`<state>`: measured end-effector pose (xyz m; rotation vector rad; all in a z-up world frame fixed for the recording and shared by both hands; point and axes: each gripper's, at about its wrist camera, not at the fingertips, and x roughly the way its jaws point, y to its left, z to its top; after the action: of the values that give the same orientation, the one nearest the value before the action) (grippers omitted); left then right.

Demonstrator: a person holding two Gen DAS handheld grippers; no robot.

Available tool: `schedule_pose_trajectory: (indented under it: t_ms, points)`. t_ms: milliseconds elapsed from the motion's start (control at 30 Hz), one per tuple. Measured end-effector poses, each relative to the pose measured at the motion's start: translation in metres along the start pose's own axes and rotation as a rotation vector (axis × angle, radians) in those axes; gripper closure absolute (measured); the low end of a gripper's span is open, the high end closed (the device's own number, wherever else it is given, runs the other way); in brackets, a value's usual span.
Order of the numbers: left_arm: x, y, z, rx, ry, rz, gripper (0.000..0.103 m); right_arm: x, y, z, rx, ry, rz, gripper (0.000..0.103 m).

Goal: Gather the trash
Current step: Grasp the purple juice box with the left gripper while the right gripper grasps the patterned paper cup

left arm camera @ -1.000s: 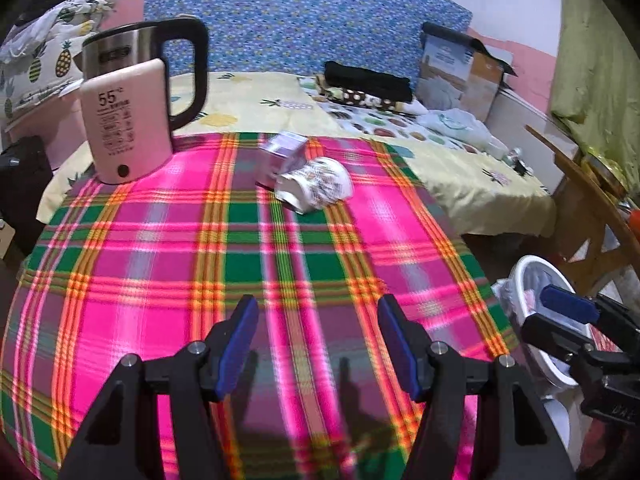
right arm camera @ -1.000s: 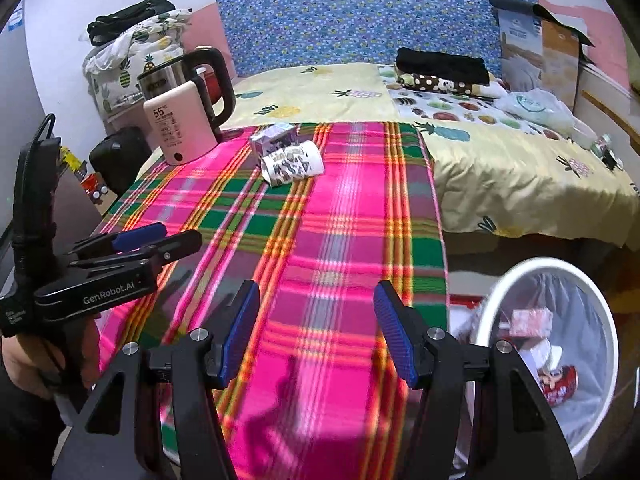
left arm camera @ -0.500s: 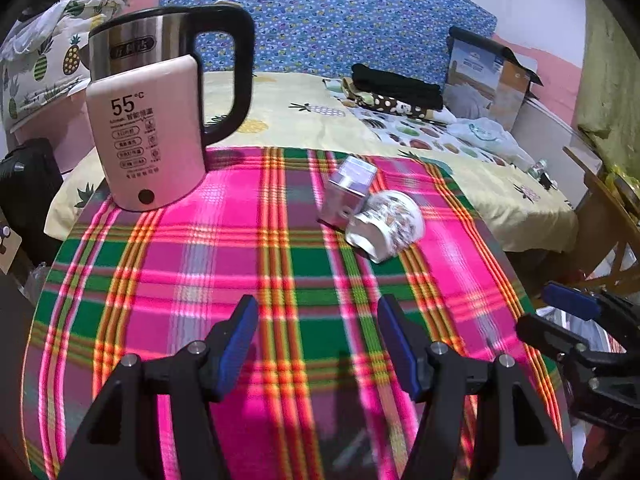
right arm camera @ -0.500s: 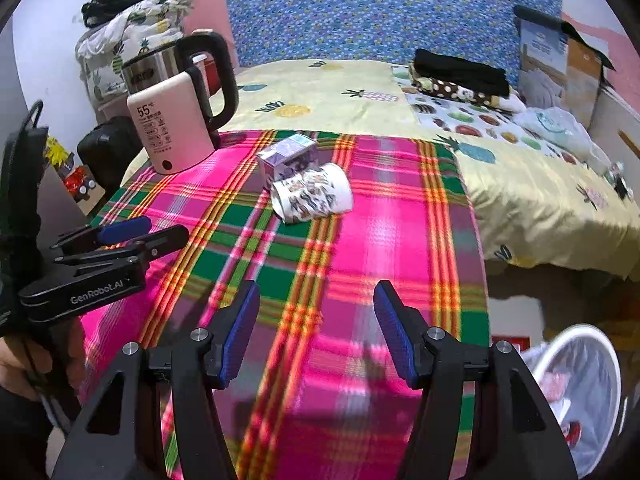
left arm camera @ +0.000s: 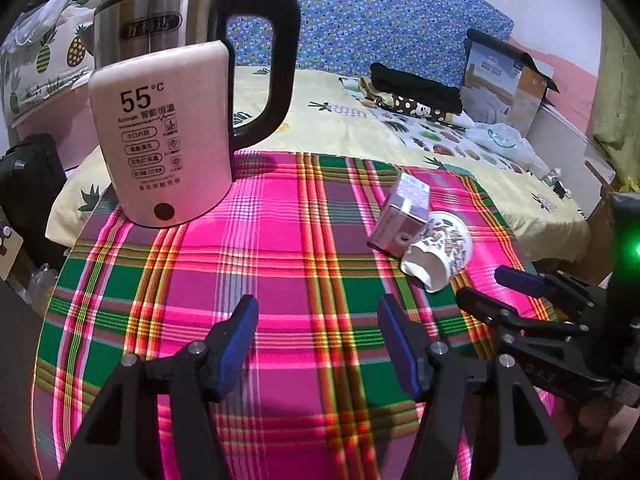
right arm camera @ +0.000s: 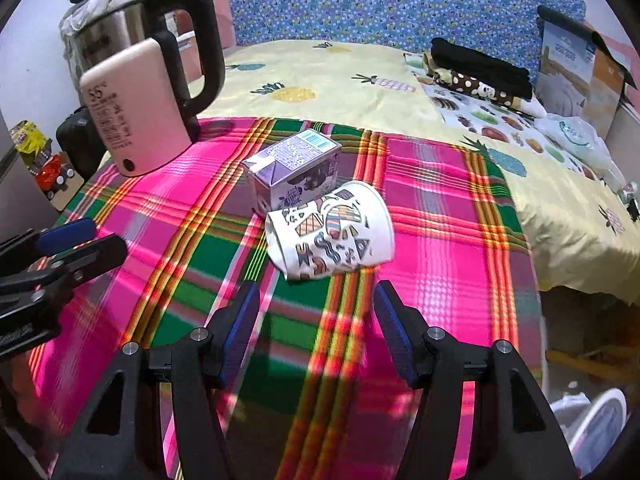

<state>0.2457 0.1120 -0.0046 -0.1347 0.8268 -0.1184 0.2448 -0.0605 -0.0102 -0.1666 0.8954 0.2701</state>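
Observation:
A crushed patterned paper cup [right arm camera: 332,236] lies on its side on the plaid tablecloth [right arm camera: 440,216], touching a purple drink carton [right arm camera: 294,168] behind it. My right gripper [right arm camera: 316,324] is open and empty, just short of the cup. My left gripper [left arm camera: 316,344] is open and empty over the cloth, with the cup [left arm camera: 438,250] and carton [left arm camera: 400,216] ahead to its right. The right gripper's fingers [left arm camera: 520,280] show at the right of the left wrist view.
A pink and steel electric kettle [left arm camera: 164,120] stands at the table's far left. A bed with a yellow sheet [right arm camera: 328,80] lies behind the table. A white trash bin's rim [right arm camera: 592,420] shows on the floor at lower right.
Both grippers moved forward over the table toward the kettle, cup and carton, which now look much larger. The trash bin has slid almost out of the right wrist view. Both stay open.

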Motion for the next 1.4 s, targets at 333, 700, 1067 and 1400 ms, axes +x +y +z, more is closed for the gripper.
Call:
schedule_pose_trajectory:
  t_ms: [333, 700, 1067, 1400]
  points:
    - [0.021, 0.002, 0.019, 0.004, 0.009, -0.010, 0.039, 0.016, -0.006, 0.009, 0.022, -0.011, 0.001, 0.042]
    - [0.039, -0.034, 0.044, 0.040, -0.004, -0.094, 0.037, -0.002, -0.055, -0.008, 0.180, -0.019, -0.067, 0.042]
    - [0.082, -0.065, 0.059, 0.122, 0.045, -0.039, 0.044, -0.011, -0.064, -0.003, 0.223, -0.082, 0.047, 0.042]
    - [0.067, -0.038, 0.044, 0.075, 0.023, 0.068, 0.060, 0.010, -0.053, 0.013, 0.236, -0.068, 0.061, 0.042]
